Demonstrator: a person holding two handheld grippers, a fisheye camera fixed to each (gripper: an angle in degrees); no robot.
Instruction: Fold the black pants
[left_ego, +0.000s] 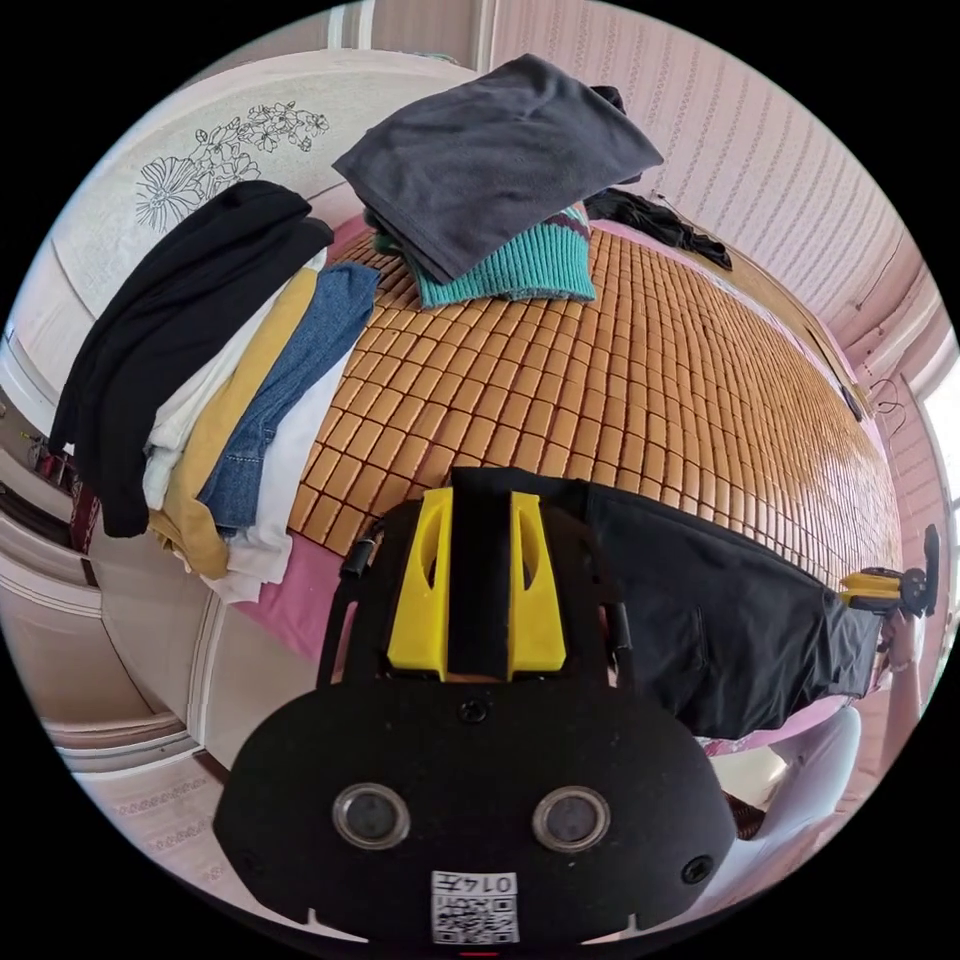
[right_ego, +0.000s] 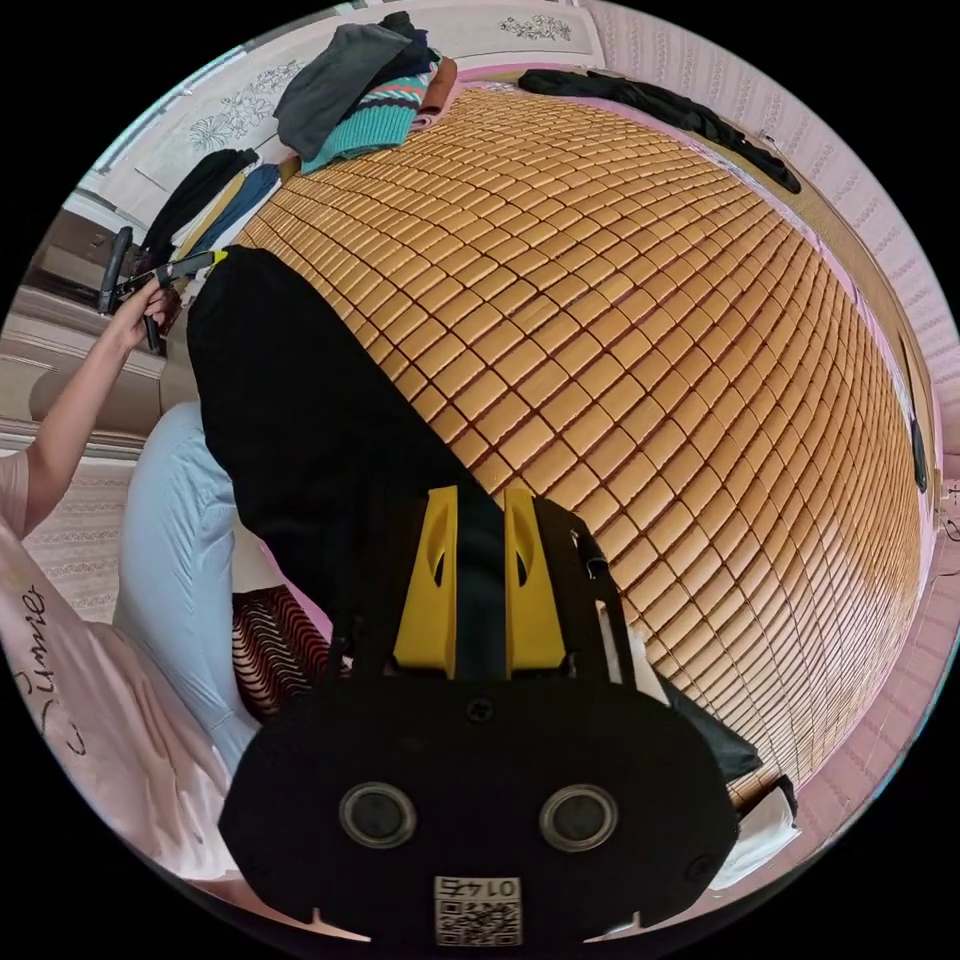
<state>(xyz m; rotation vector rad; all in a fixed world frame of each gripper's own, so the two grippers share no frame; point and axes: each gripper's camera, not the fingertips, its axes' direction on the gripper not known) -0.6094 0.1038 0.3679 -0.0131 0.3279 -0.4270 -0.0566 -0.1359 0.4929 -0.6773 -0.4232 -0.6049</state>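
Black fabric runs taut between my two tools: the black pants (left_ego: 700, 620) lie stretched along the near edge of the bed (left_ego: 640, 390), half on the bamboo mat and half draping over the side toward me. My left gripper (left_ego: 478, 560) has its yellow fingers (left_ego: 420, 590) closed on one end of the garment, a strip of dark cloth pinched between them, close to the bed corner where the pile of folded clothes (left_ego: 220, 400) hangs over the edge. My right gripper (right_ego: 478, 585) is likewise clamped on the other end, its fingers (right_ego: 530, 590) pressing black cloth between them further along the same edge. I judge I am holding both ends apart like this to pull the pants flat and straight, so that a fold will land clean rather than bunch. The wide middle of the mat is bare, which gives room to lay the garment out. At the far corner by the headboard sits a stack topped by a grey garment (left_ego: 500, 160) over a teal knit (left_ego: 540, 265), well apart from my work. Another dark garment (right_ego: 660, 105) lies along the far edge.
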